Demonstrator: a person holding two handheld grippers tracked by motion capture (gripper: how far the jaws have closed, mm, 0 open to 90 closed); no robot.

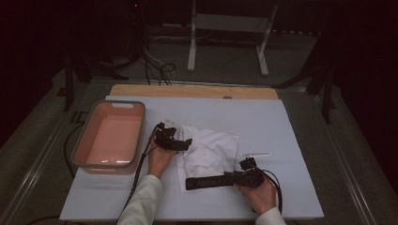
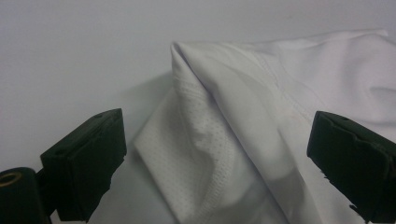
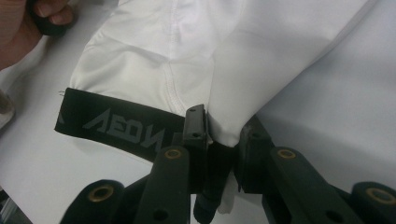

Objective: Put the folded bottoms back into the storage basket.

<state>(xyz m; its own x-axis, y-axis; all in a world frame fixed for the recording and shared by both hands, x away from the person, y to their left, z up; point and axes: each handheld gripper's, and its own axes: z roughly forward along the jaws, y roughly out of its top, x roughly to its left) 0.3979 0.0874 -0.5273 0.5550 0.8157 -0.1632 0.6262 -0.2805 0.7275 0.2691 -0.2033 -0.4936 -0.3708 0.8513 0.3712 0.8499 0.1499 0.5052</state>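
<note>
White garment (image 1: 209,152) with a black waistband (image 1: 211,181) lies crumpled near the middle of the table's pale sheet (image 1: 263,122), a little toward the near edge. The waistband runs along the garment's near side, and grey lettering shows on it in the right gripper view (image 3: 122,127).

The right gripper (image 1: 247,171) sits at the right end of that band, held by the person's right hand (image 1: 258,194) at the near right of the table. Its jaws are clamped together on the fabric: in its own view white cloth and the end of the band are pinched between the two black pads.

The left gripper (image 1: 174,140) rests at the garment's far left corner, carried by the left hand (image 1: 158,161). Its jaws stand wide apart, with a folded ridge of mesh-textured cloth (image 2: 205,140) lying between them; neither pad presses on it.

A pink bin with a grey rim (image 1: 82,140) stands at the left of the table, just beside the left gripper's cable. A small thin white object (image 1: 256,153) lies on the sheet just right of the garment, too small to identify.
</note>
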